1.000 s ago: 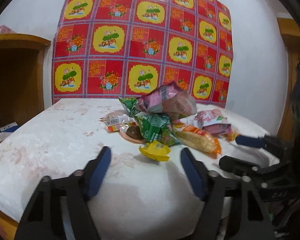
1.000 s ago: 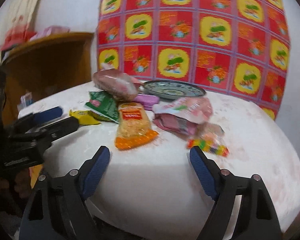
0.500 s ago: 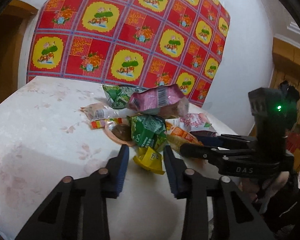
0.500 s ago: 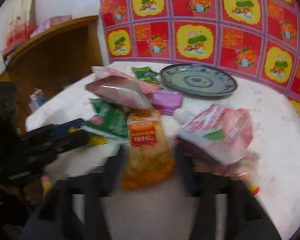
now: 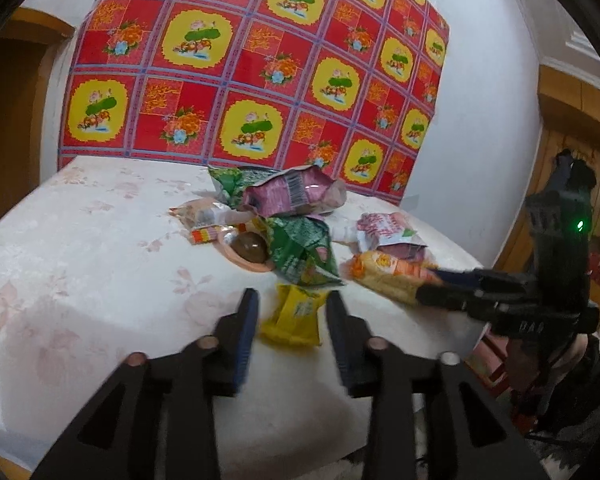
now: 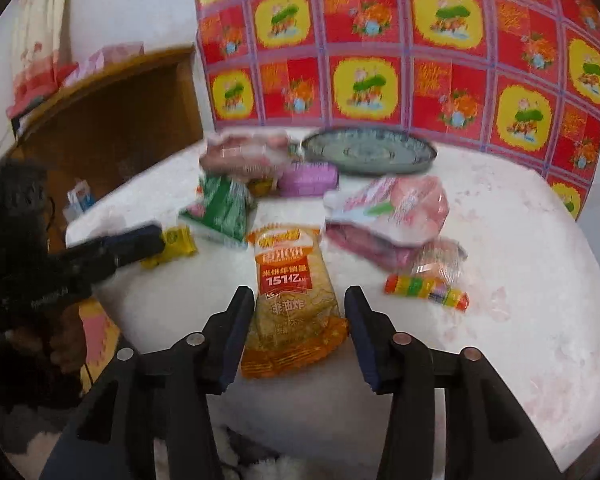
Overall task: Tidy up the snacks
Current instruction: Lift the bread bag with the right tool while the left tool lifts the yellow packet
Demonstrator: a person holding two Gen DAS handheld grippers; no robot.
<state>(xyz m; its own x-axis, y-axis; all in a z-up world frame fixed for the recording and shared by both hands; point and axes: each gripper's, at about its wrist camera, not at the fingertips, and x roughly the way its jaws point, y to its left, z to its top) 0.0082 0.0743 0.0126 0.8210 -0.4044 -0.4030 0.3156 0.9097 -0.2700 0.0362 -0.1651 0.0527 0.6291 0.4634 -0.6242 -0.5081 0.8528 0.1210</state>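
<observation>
Right tongs (image 6: pixel 300 330) straddle orange packet (image 6: pixel 294 300), lying lengthwise.

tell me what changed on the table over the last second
Both tools came in from bare cloth onto snacks: the left tool now straddles the small yellow packet, the right tool the orange cracker bag. Each narrowed sharply and has just been opening again; the pads show gaps, so neither grips. The snack pile, plate and table stayed put.

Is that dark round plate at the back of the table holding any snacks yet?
Empty, as far as shows. The plate has a bare patterned face in the blurred right wrist view; the snack packets lie on the table beside it.
</observation>
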